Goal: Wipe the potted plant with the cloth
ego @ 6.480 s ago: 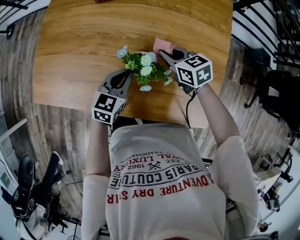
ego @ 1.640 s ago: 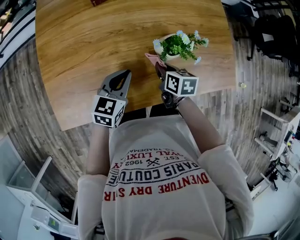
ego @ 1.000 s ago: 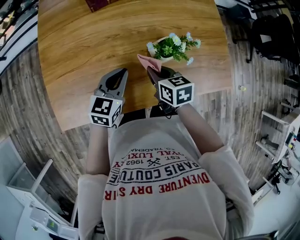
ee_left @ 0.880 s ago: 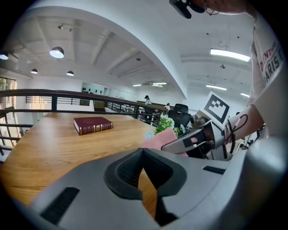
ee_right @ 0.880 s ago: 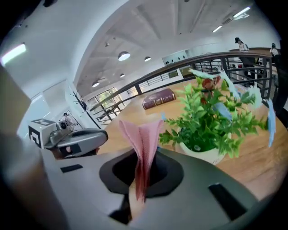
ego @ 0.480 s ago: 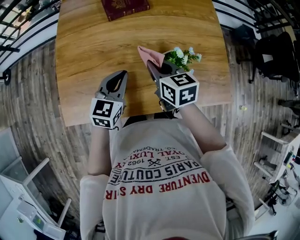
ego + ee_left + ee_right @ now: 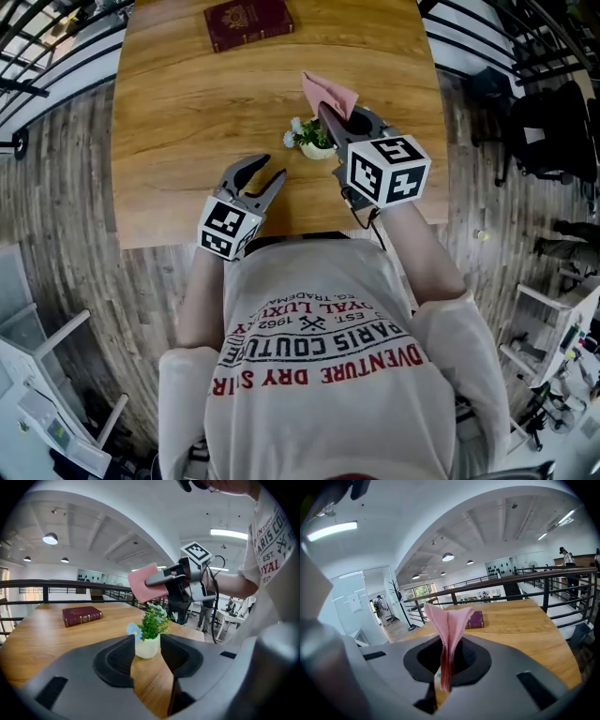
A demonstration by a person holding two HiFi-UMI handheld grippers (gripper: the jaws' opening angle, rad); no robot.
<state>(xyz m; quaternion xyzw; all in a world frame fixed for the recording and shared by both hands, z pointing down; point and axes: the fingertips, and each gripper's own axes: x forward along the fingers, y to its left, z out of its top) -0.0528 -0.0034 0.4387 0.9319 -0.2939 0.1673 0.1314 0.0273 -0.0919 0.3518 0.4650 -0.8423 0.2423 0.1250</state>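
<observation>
A small green plant with pale flowers in a white pot [image 7: 309, 142] stands on the wooden table [image 7: 178, 112]. Above it and just to its right, the right tool [image 7: 327, 112] is clenched on a folded pink cloth [image 7: 328, 92], which sticks up past the jaws. Near the plant's left, the left tool [image 7: 269, 170] has just been opening its jaws. They stand apart, gripping nothing, and point at the pot. Well beyond the plant lies a dark red book [image 7: 248, 21].

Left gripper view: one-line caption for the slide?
Left gripper, jaws just opening and empty, faces the potted plant while the right gripper holds the pink cloth higher up, clear of it.
</observation>
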